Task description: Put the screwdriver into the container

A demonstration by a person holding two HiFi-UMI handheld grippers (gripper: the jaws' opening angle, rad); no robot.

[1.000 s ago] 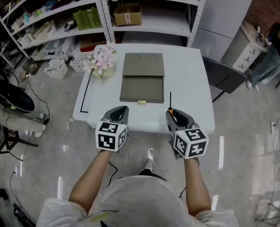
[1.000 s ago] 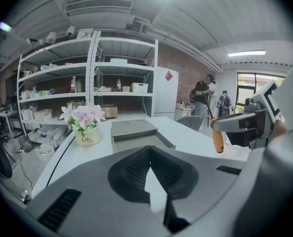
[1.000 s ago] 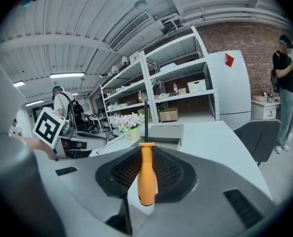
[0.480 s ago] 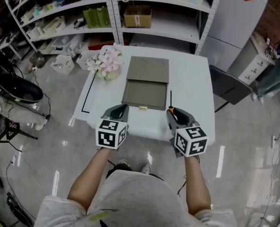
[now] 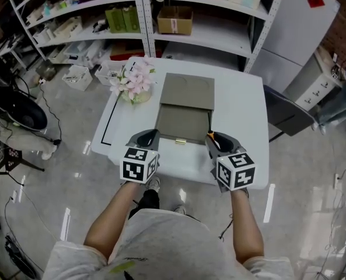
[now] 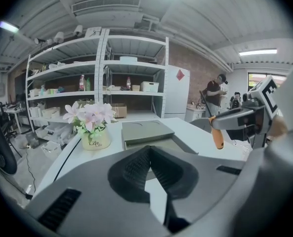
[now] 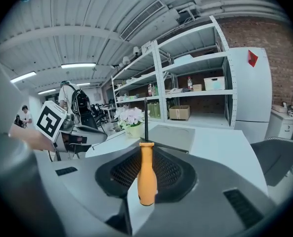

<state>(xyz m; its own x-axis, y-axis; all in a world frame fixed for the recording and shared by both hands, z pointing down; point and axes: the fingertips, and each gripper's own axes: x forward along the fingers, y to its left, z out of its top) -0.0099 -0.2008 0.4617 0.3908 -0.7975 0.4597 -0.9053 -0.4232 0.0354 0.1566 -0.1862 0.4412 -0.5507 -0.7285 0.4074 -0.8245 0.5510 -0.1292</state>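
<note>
A flat grey-brown container lies open on the white table, its lid folded back behind it. My right gripper is shut on the screwdriver, gripping its orange handle. The thin black shaft points forward near the container's front right corner. My left gripper hovers at the container's front left, jaws shut with nothing between them. In the left gripper view the container lies straight ahead and the right gripper shows at the right.
A pot of pink flowers stands left of the container. A black line runs along the table's left side. Metal shelving stands behind the table, and a grey chair at its right. People stand in the background.
The table has come nearer. Both grippers have moved forward to the container's front edge. The screwdriver, which was to the right of the container, now points at its front right corner.
</note>
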